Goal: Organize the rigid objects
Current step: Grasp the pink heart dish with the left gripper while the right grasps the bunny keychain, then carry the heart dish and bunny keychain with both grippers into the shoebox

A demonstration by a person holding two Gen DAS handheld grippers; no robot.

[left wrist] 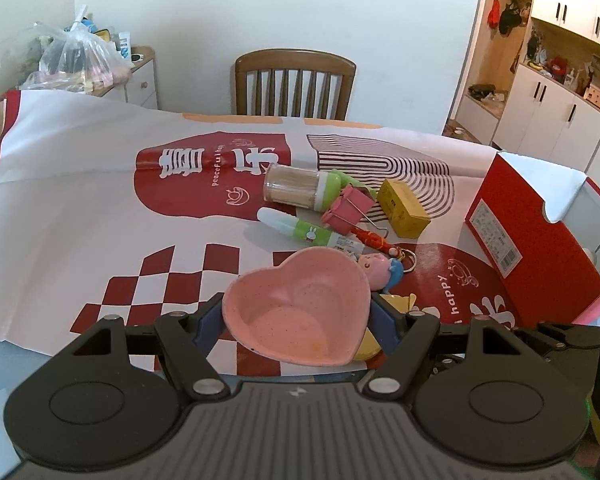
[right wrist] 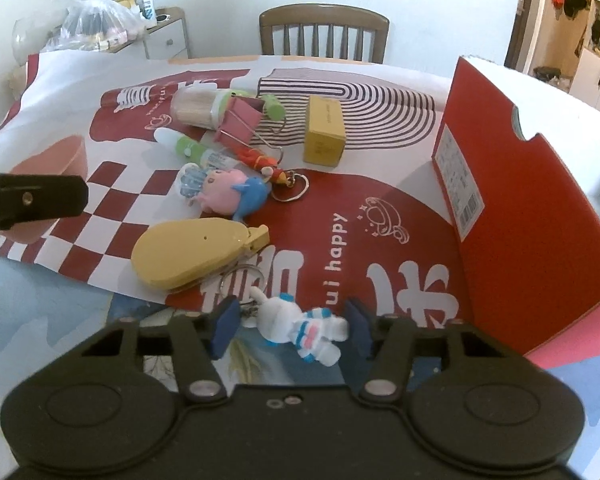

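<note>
Pink heart bowl (left wrist: 296, 312) clamped in left hand-held gripper (left wrist: 296, 320); right hand-held gripper (right wrist: 290, 330) unclenched round toy keychain (right wrist: 300, 330), pads not touching — nxt: close, lift, box it.

Place: home, dining corner of a lived-in room.
Table (left wrist: 80, 184): covered with a red-and-white printed cloth (left wrist: 188, 280), household odds and ends scattered on top.
Seating: wooden slat-back chair (left wrist: 295, 82) pushed in against a plain white wall.
Storage: white cabinets with open shelves (left wrist: 556, 64) holding hats, bags and trinkets.
Side clutter: small drawer unit (left wrist: 142, 80) piled with a full plastic bag (left wrist: 76, 54).
</note>
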